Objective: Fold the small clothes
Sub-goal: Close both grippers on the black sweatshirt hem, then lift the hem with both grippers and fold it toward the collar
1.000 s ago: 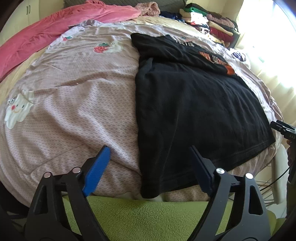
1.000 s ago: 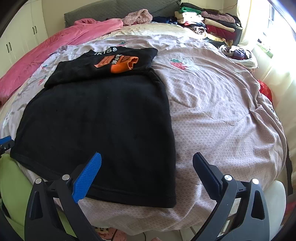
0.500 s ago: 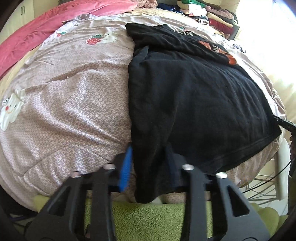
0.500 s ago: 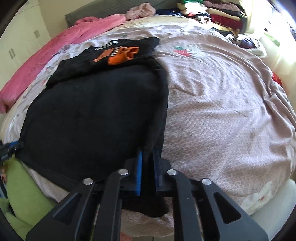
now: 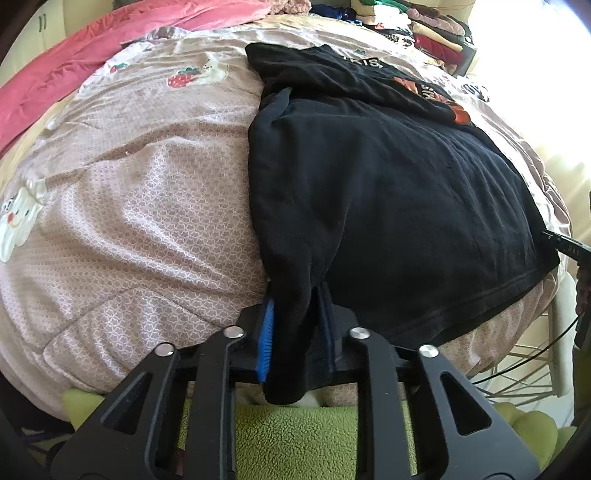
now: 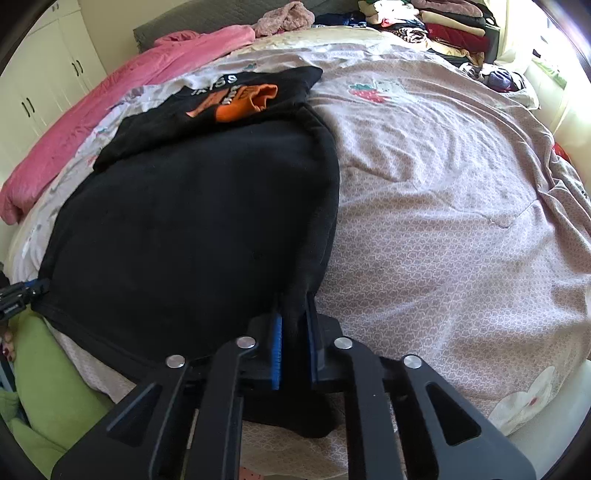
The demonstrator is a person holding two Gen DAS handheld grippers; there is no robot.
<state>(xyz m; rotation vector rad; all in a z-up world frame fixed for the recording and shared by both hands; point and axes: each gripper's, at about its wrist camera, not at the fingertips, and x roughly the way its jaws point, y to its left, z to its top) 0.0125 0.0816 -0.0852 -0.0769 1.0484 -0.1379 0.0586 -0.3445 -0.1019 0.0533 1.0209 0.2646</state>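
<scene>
A black T-shirt (image 5: pixel 388 184) with an orange print lies on the bed, its top part folded down over the body; it also shows in the right wrist view (image 6: pixel 192 221). My left gripper (image 5: pixel 295 332) is shut on the shirt's near left hem corner, cloth bunched between the blue pads. My right gripper (image 6: pixel 293 343) is shut on the near right hem corner at the bed's front edge. The right gripper's tip (image 5: pixel 565 245) shows at the far right of the left wrist view, and the left gripper's tip (image 6: pixel 22 293) shows at the left edge of the right wrist view.
The shirt lies on a pink-mauve patterned bedsheet (image 5: pixel 147 206) that also fills the right wrist view (image 6: pixel 461 221). A pink quilt (image 6: pixel 110 99) lies along the far left. Stacked folded clothes (image 6: pixel 443 26) sit at the head. A green fleece cushion (image 5: pixel 295 435) lies below the bed edge.
Both grippers were open a second ago, moved forward onto the hem corners and closed on them. The gripped cloth is now pulled up into ridges.
</scene>
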